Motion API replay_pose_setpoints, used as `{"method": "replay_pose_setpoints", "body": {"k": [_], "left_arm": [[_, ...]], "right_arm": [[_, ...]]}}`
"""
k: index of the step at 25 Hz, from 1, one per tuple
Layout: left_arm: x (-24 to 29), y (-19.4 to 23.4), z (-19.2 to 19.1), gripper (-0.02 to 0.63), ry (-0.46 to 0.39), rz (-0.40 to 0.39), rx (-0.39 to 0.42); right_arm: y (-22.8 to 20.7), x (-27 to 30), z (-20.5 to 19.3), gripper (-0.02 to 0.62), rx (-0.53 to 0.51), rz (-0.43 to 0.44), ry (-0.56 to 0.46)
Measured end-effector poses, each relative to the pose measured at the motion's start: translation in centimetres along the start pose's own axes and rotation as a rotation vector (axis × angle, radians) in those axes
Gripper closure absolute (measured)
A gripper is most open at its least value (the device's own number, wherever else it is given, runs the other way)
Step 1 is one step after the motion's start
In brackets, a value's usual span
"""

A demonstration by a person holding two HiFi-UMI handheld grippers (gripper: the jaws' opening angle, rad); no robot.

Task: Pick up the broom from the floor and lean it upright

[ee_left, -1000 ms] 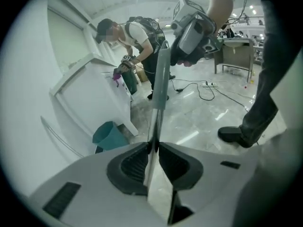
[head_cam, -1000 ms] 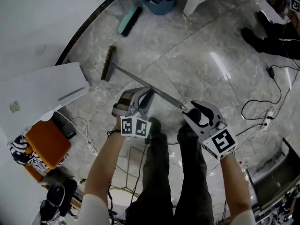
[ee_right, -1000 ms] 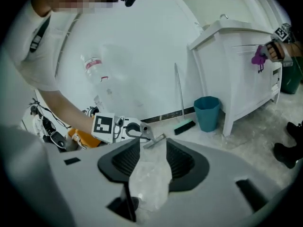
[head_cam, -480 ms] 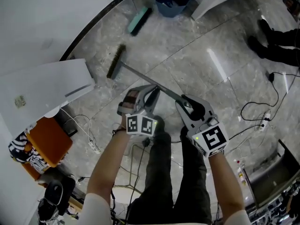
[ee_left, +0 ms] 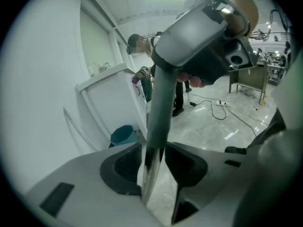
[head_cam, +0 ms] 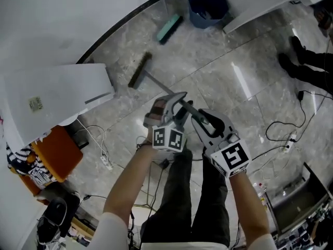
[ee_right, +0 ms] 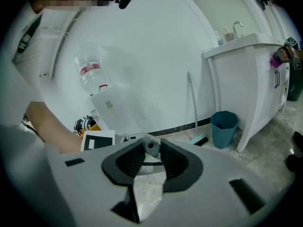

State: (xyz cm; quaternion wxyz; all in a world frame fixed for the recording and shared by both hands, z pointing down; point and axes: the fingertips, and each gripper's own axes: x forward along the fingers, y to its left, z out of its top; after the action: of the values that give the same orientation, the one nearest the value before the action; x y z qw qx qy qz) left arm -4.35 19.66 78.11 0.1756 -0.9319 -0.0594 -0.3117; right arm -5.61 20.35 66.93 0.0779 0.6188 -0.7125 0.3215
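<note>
The broom lies slanted, its brush head [head_cam: 140,71] on the marble floor and its grey handle [head_cam: 161,87] raised toward me. My left gripper [head_cam: 176,102] is around the handle [ee_left: 158,108]. Its jaws are opening, and floor shows between the handle and the right-hand pad [ee_left: 187,162]. Just behind it my right gripper [head_cam: 199,120] holds the handle's round end cap [ee_right: 151,148] between its pads. Those jaws are easing open a little, though the pads still touch the cap. In the left gripper view the right gripper [ee_left: 199,46] looms at the handle's top.
A teal bin [head_cam: 207,7] stands by the curved white wall, beside a teal-headed brush [head_cam: 169,27] that leans there. A white cabinet [head_cam: 57,95] is at the left, an orange stool [head_cam: 57,155] below it. Cables [head_cam: 283,129] trail at the right, near a person's shoes [head_cam: 299,61].
Both grippers have moved along the handle toward the brush head and risen. The right gripper, wide open before, has shut on the handle's end. The left jaws have loosened.
</note>
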Motion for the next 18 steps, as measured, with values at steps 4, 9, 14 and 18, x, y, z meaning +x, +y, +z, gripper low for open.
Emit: {"method": "replay_pose_setpoints", "body": {"k": [4,9,14,18], "left_arm": [[-2.0,2.7,-0.2,0.545,0.006,0.045,-0.006],[-4.3,5.7,-1.0,0.551,0.028,0.093,-0.024],[-7.7,9.6,-1.6,0.555,0.074,0.161,-0.086],[-9.8,13.4,-1.6,0.557,0.100,0.232,-0.169]], "right_arm": [[2.4,1.3,2.5,0.492,-0.045,0.030,0.000],[5.1,0.8,6.4,0.482,-0.087,0.064,-0.019],[6.6,-0.3,9.1,0.477,-0.088,0.090,0.000],[5.3,-0.2,10.8,0.483,-0.084,0.098,0.006]]}}
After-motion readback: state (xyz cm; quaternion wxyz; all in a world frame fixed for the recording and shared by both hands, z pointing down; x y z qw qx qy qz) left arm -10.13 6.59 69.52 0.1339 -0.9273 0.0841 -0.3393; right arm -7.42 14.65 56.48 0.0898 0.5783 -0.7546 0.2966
